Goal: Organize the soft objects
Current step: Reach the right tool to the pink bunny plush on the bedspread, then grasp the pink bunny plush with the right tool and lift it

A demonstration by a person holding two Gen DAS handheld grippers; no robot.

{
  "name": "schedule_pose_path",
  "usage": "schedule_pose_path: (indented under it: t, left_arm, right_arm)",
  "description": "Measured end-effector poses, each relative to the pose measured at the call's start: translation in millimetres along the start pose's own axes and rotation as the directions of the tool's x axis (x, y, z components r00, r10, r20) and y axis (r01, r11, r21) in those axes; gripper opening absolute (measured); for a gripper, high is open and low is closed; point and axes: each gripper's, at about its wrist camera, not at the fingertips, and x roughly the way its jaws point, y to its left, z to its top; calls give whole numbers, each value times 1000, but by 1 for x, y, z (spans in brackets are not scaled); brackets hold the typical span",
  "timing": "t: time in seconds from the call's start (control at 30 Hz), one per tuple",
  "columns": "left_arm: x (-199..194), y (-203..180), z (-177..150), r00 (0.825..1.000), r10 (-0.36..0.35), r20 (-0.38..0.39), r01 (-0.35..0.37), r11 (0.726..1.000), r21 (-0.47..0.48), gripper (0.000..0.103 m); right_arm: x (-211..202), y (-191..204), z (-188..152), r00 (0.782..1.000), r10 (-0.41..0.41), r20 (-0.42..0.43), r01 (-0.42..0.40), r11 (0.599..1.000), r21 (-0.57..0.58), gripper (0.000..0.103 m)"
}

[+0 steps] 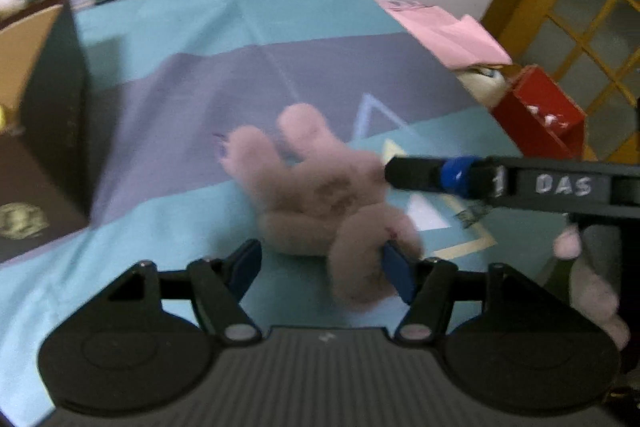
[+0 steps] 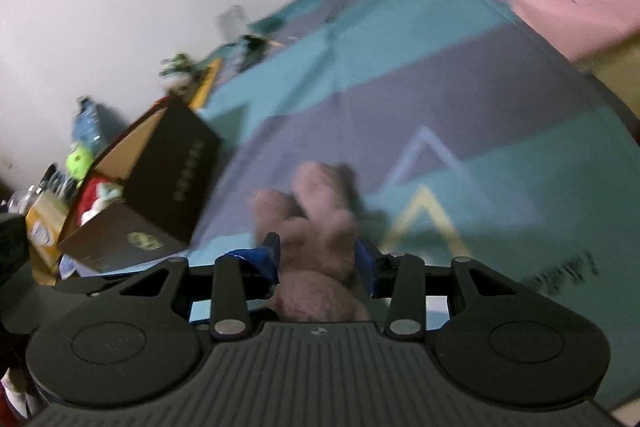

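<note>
Pink plush bunny (image 1: 320, 195) lies on the striped bedspread (image 1: 200, 87), ears pointing away from me, body close under both my tools. My left gripper (image 1: 320, 267) stands spread: left pad is clear of the toy, right pad touches a fuzzy limb, nothing pinched. My right gripper (image 2: 318, 263) has the bunny's body between its blue pads; they look pressed into the fur on both sides, tho the right-wrist view is smeared, so prob. a grip, not certain. From the left wrist view the right tool's finger reaches in at the bunny's head.

Handling: it's light, squashy, no stiff parts that I can see. Fur compresses, so a shallow pinch on fluff alone will likely slip out. Best hold is round the torso or thick base of an ear, pads sunk deep. Not fragile, so a firm squeeze is fine. Limbs will flop and dangle when lifted, so watch for snags on the box (image 2: 160, 187) rim, which sits to the left w/ other soft toys inside.
</note>
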Motion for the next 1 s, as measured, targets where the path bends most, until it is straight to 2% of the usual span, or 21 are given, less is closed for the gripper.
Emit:
schedule_pose_path:
  t: [0.17, 0.3, 0.37, 0.47, 0.5, 0.6, 0.73, 0.83, 1.0]
  left_arm:
    - [16, -1, 6, 995, -100, -12, 99, 994, -38, 72]
    - [22, 1, 9, 990, -139, -17, 138, 989, -55, 74]
    - [25, 2, 9, 991, -134, -16, 133, 990, -47, 76]
    - [35, 8, 10, 994, -106, -33, 104, 993, -62, 95]
    - [38, 9, 11, 995, -87, -39, 84, 994, -62, 95]
    - [41, 14, 15, 994, -99, -42, 96, 993, -73, 95]
    - [40, 15, 13, 996, -88, -31, 86, 994, -60, 95]
    - [39, 15, 13, 995, -94, -36, 91, 994, -59, 95]
    - [31, 5, 7, 999, -22, -31, 24, 999, 46, 94]
  right_arm:
    - [10, -27, -5, 997, 52, -62, -42, 988, 148, 25]
    - [21, -30, -4, 995, 75, -71, -62, 982, 179, 26]
    - [27, -33, -2, 991, 104, -84, -86, 978, 191, 27]
    - [41, -36, 2, 980, 161, -115, -134, 967, 215, 31]
    - [47, -37, 1, 974, 182, -135, -149, 962, 227, 30]
    - [55, -33, 1, 965, 221, -142, -183, 953, 240, 31]
    - [58, -23, 5, 962, 218, -164, -186, 964, 190, 31]
    - [58, -23, 6, 957, 222, -188, -184, 963, 199, 31]
    - [55, -15, -5, 929, 266, -255, -220, 956, 195, 31]
